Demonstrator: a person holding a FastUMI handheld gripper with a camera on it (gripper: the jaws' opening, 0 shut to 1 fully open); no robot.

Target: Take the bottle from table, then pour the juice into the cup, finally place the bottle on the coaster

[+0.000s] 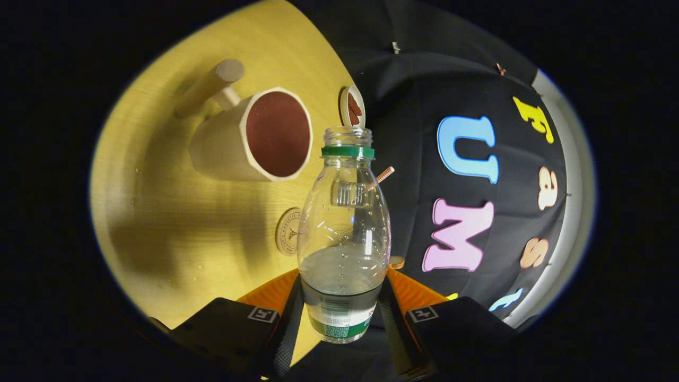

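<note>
Tool (342, 313) clamped around tilted bottle (344, 233)

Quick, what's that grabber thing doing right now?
Hand-held gripper: closed on the bottle, one finger on each side, holding it near the cup.

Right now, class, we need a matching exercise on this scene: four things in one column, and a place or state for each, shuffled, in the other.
Things:
1. bottle
2. cup
3. coaster
4. table

Places or states:
A. flat on the table, just left of the bottle
B. yellow wood, under everything
C. gripped between the fingers, cap off, partly full
D. beyond the coaster, reddish-brown inside

Pairs: 1-C, 2-D, 3-A, 4-B. The gripper is shut on the bottle.
</note>
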